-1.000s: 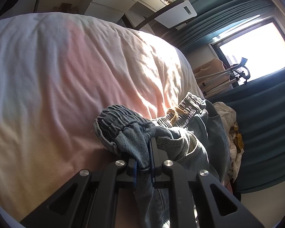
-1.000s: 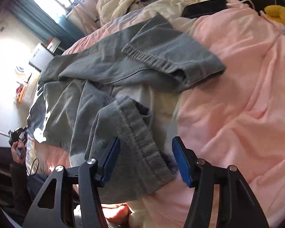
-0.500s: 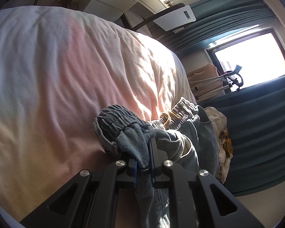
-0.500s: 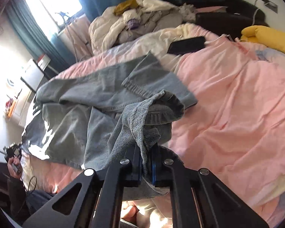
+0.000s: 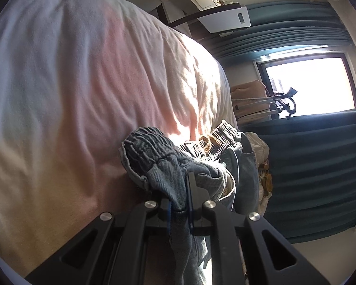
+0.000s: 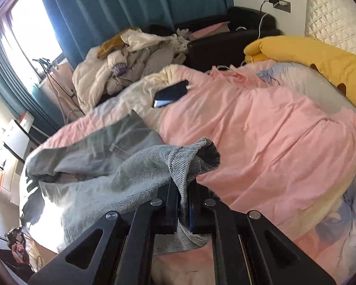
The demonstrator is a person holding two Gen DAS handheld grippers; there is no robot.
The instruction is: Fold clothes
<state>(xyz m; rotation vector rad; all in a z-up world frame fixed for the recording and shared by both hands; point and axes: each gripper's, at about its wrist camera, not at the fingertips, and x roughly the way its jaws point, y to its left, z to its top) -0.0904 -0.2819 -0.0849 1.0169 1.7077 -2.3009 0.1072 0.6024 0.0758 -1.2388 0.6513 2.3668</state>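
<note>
The denim trousers [image 6: 102, 166] lie across the pink duvet [image 6: 273, 142], and both tools have them. The left gripper [image 5: 179, 201] is clamped on bunched denim beside the elastic waistband [image 5: 144, 142], which sits at 12 o'clock from its tips. The right gripper [image 6: 184, 204] is clamped on a leg hem [image 6: 194, 156], lifted clear of the bedding, with the cuff standing at 12 o'clock from its tips.

The main risk, as I judge it, is the pinch itself: each grip takes only a thin fold near an edge, so a sharp pull could slide the cloth out. The second leg [image 6: 121, 137] lies loose at 10 o'clock and could drag or twist under the lifted one, giving a crooked fold. The phone [image 6: 170, 93] at 12 o'clock, on its cable, sits near enough to be swept by the denim.

In the right wrist view the trousers' long axis runs from the held hem at 6 o'clock toward the waist end at 9 o'clock.
</note>
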